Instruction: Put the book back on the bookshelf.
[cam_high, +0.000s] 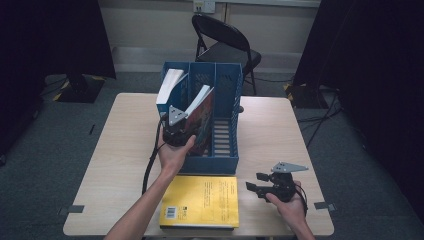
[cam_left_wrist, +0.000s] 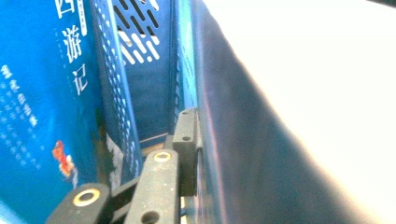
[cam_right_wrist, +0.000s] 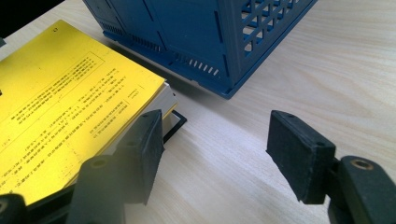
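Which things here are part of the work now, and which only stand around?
In the work:
- left tongs, at the book
- book leaning in the middle slot
- blue rack
- yellow book, flat on the table, probably next

Standing around:
- right tongs, open, holding nothing
- white book in the left slot
- chair
- table

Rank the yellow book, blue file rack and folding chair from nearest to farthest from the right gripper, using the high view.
From the right gripper:
1. Yellow book, flat on the table just to its left.
2. Blue file rack, farther up the table.
3. Folding chair, beyond the table's far edge.
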